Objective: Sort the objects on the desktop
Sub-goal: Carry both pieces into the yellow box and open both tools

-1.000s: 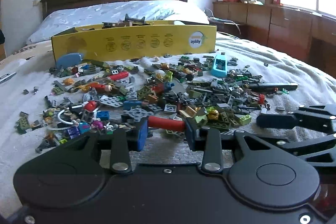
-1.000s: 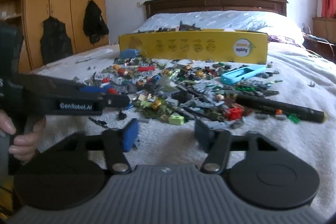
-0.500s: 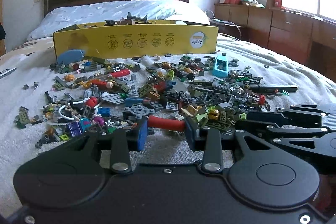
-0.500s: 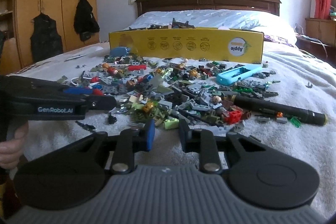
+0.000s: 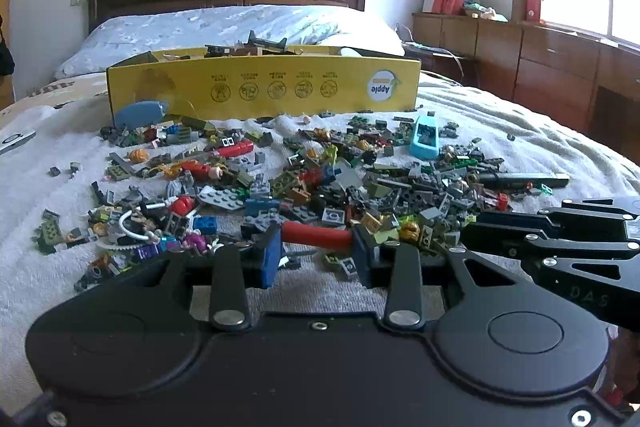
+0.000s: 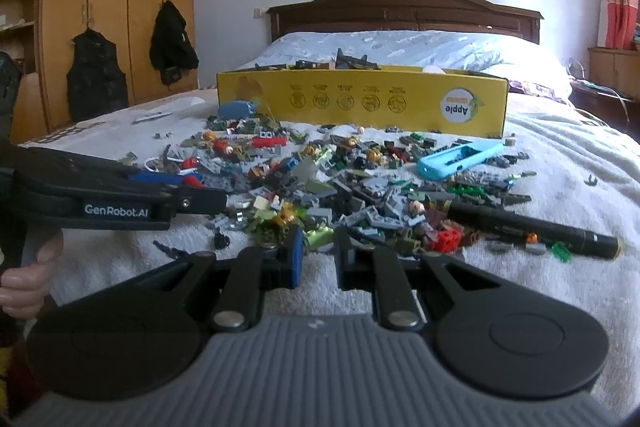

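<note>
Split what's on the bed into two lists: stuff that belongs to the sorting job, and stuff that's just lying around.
Job:
- loose brick pile
- red cylinder piece, clamped in the left gripper
- yellow box, bricks already inside
- right gripper, closing near a lime brick

Lying about:
- black pen
- light blue case

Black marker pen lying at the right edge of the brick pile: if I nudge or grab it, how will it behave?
The black marker pen looks like a rigid, round barrel, so a sideways push would probably roll it, though the towel-like cover and the bricks against it should damp that. Its smooth body may slip unless gripped across the middle. It is probably light.
</note>
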A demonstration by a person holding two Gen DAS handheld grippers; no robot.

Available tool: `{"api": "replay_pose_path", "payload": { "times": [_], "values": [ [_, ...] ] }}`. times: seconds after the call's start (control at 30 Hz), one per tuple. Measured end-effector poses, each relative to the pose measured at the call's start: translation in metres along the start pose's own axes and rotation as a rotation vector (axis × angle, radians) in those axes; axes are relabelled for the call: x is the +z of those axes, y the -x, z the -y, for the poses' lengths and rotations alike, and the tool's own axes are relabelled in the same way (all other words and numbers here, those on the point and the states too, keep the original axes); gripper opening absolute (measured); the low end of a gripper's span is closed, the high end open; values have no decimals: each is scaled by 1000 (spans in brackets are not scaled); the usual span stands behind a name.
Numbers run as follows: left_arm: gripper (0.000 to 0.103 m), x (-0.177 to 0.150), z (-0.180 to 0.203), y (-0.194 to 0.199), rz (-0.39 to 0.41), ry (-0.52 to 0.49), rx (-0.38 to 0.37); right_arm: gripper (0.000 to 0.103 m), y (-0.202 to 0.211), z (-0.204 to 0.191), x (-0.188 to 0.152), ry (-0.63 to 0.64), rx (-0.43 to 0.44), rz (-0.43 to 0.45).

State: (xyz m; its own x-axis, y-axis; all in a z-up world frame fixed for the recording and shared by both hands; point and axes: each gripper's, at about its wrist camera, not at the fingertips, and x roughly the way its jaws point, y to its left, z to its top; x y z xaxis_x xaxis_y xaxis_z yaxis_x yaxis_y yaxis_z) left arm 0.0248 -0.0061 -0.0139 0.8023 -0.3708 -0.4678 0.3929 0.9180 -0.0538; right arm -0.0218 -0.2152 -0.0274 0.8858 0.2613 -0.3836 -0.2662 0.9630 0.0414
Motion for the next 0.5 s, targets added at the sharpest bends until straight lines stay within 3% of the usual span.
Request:
{"api": "replay_pose_path", "payload": {
  "times": [0.27, 0.5],
  "values": [
    [35, 15, -7, -6, 24, -9, 12, 19, -10, 6, 14, 4, 24, 10],
    [35, 53, -31, -32, 56, 10, 59, 19, -30, 19, 40, 4, 43, 15]
  ]
}}
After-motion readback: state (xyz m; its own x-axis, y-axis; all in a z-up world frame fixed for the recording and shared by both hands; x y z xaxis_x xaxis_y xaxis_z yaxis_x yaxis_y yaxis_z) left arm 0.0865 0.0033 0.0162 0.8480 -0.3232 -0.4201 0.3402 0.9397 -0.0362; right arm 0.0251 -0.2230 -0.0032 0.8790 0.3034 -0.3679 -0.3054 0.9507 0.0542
